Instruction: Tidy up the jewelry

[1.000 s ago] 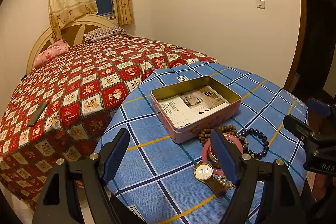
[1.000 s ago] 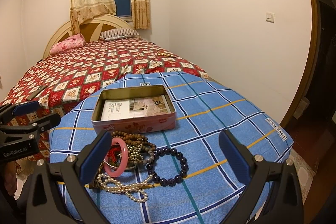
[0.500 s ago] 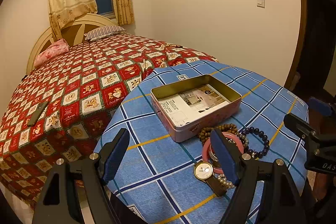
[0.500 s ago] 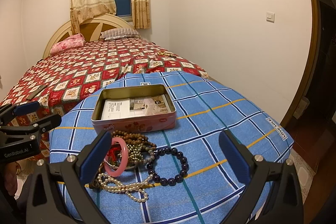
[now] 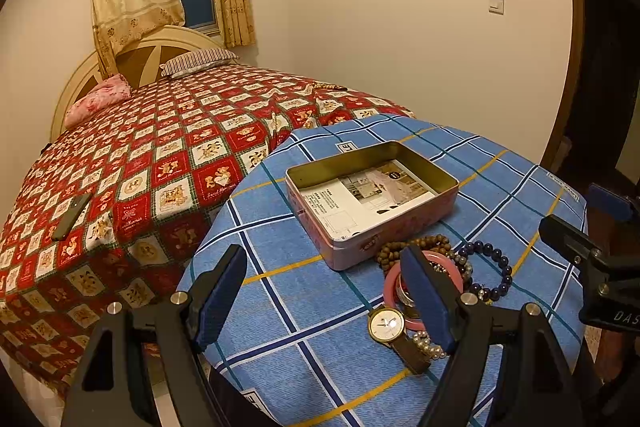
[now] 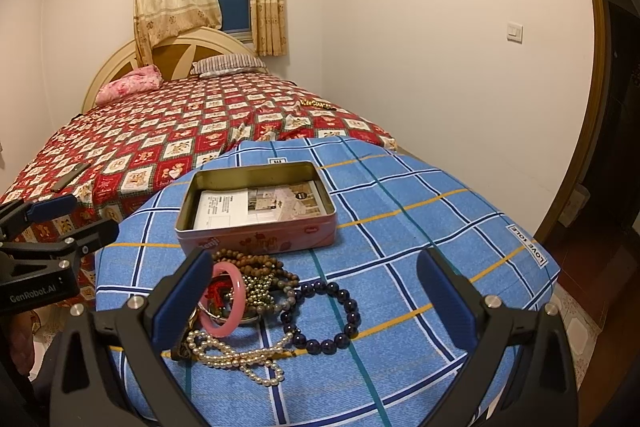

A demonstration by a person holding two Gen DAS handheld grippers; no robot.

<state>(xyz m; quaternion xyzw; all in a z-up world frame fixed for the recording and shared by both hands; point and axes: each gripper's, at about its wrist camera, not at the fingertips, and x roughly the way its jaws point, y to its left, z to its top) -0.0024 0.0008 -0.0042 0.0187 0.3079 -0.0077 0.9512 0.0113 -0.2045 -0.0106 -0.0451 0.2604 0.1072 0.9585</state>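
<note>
An open pink tin box [image 5: 400, 231] [image 6: 260, 239] with a paper sheet inside sits on the blue checked cloth [image 5: 280, 291] [image 6: 400, 219]. In front of it lies a jewelry pile: a pink bangle [image 6: 236, 303] [image 5: 390, 283], a wooden bead bracelet [image 6: 256, 261] [image 5: 416, 243], a dark blue bead bracelet [image 6: 320, 315] [image 5: 492, 271], a pearl necklace [image 6: 240, 355] and a wristwatch [image 5: 386, 323]. My left gripper [image 5: 324, 297] is open and empty, left of the pile. My right gripper [image 6: 316, 299] is open and empty above the pile.
A bed with a red patterned quilt [image 5: 160, 155] [image 6: 180, 131] stands behind and left of the table. A dark phone-like object [image 5: 72, 211] lies on the quilt. A wall runs along the right, with a wooden door frame [image 6: 592, 67].
The left wrist view has shifted slightly; both grippers stay open and the jewelry has not moved.
</note>
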